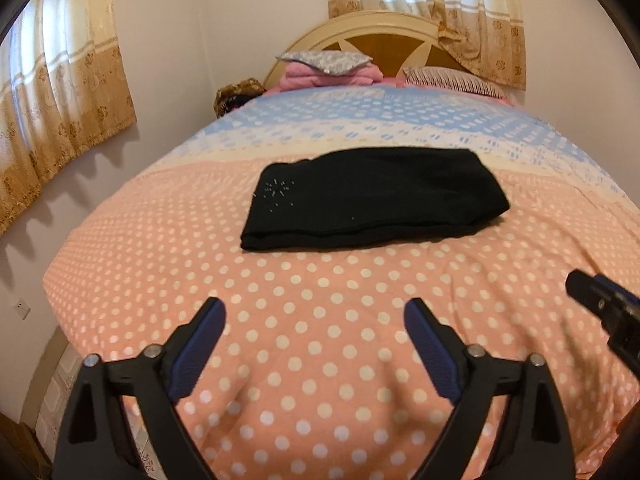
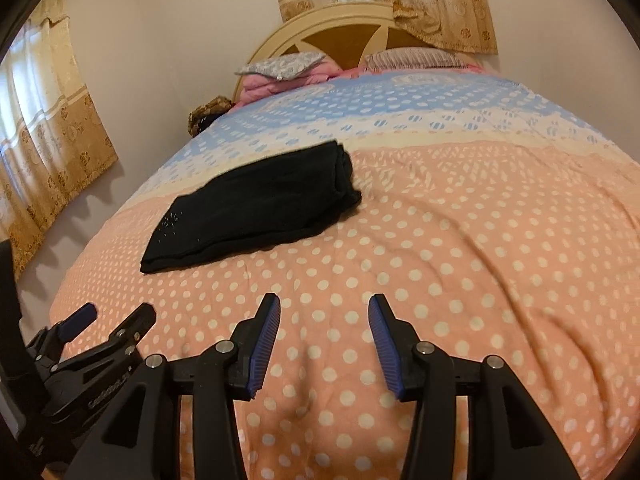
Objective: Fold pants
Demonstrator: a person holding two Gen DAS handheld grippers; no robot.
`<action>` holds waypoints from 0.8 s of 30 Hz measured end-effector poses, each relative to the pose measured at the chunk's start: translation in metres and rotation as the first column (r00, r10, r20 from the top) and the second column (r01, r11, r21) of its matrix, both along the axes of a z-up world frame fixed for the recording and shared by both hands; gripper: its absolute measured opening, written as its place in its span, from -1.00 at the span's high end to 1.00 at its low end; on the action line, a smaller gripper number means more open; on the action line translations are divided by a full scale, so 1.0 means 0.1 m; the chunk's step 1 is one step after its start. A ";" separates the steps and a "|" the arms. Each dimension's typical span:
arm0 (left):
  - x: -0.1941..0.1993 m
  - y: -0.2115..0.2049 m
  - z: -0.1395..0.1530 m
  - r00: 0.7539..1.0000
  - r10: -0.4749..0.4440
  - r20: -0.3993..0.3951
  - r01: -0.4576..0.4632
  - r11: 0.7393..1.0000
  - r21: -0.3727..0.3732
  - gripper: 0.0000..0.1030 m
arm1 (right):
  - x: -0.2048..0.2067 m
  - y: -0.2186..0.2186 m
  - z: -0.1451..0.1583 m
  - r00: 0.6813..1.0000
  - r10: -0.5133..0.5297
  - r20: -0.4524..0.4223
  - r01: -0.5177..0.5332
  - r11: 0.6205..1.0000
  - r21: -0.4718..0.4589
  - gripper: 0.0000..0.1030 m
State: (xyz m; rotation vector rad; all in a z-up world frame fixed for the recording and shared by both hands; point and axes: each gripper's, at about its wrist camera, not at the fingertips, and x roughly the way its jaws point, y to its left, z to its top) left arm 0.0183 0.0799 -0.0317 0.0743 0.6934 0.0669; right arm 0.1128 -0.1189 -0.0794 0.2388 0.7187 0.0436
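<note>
Both pairs of jaws stand apart with nothing between them: we hold the left gripper [image 1: 314,312] wide and the right gripper [image 2: 324,310] somewhat narrower, each hovering above the near, peach-dotted part of the bedspread [image 1: 320,360] and clear of the cloth. We see the black pants [image 1: 372,200] lying flat near the middle of the bed as a compact, layered rectangle, its long edges running across the bed and its stacked folds showing at the right end [image 2: 344,176]; pillows [image 1: 324,60] and a headboard [image 1: 380,40] lie well beyond. We judge the folding to be essentially complete, or one fold short of it. From here the chief risk is disturbance: should either gripper sweep low across the soft, rumpled bedspread, it could drag the fabric beneath the bundle and skew the layers. If a further fold is attempted, pinching only the top layer would peel the stack open, since the dark knit gives little visual cue to where each layer ends.
</note>
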 end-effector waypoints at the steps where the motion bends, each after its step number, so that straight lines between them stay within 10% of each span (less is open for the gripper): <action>1: -0.05 -0.01 0.05 1.000 -0.001 0.014 0.001 1.000 0.005 -0.87 | -0.03 -0.01 0.04 1.000 -0.008 0.014 0.008 1.000 -0.004 0.06; 6: -0.15 -0.09 0.19 0.998 -0.023 0.061 0.021 0.999 0.041 -1.00 | -0.31 -0.05 0.36 0.986 -0.061 0.154 0.067 0.997 -0.032 0.04; 11: -0.26 -0.08 0.34 0.996 -0.032 0.078 0.032 0.999 0.000 -1.00 | -0.55 -0.01 0.61 0.956 -0.082 0.281 0.105 0.992 -0.066 -0.48; 24: -0.40 -0.03 0.35 0.996 0.002 0.087 -0.002 1.000 -0.002 -1.00 | -0.71 0.04 0.68 0.958 -0.047 0.284 0.071 0.995 -0.076 -0.49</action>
